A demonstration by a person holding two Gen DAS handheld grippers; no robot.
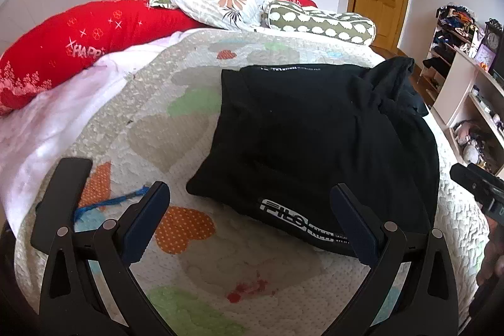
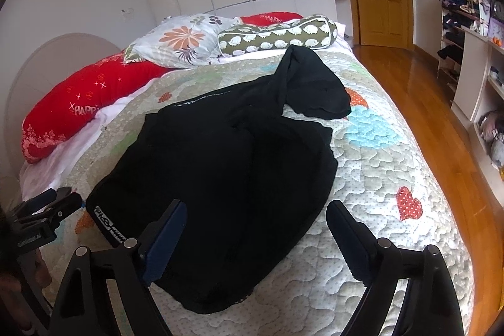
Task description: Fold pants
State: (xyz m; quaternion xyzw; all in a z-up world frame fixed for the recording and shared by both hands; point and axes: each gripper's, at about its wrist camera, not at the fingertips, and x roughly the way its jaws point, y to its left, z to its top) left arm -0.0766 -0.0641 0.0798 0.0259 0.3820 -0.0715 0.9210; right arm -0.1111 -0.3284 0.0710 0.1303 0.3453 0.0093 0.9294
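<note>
Black pants (image 2: 226, 166), loosely folded

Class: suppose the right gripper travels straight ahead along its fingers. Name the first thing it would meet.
Most likely the black pants: the open right gripper points at their near edge on the quilt. Height above the cloth is unclear.

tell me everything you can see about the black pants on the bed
The black pants lie partly folded on the quilted bedspread, a soft, matte fabric bunched into a thick, rumpled bundle. White lettering runs along the near left edge, and a white printed strip shows at the far edge. One loose end trails toward the pillows. Both tongs, left and right, hover open, gripping nothing.
</note>
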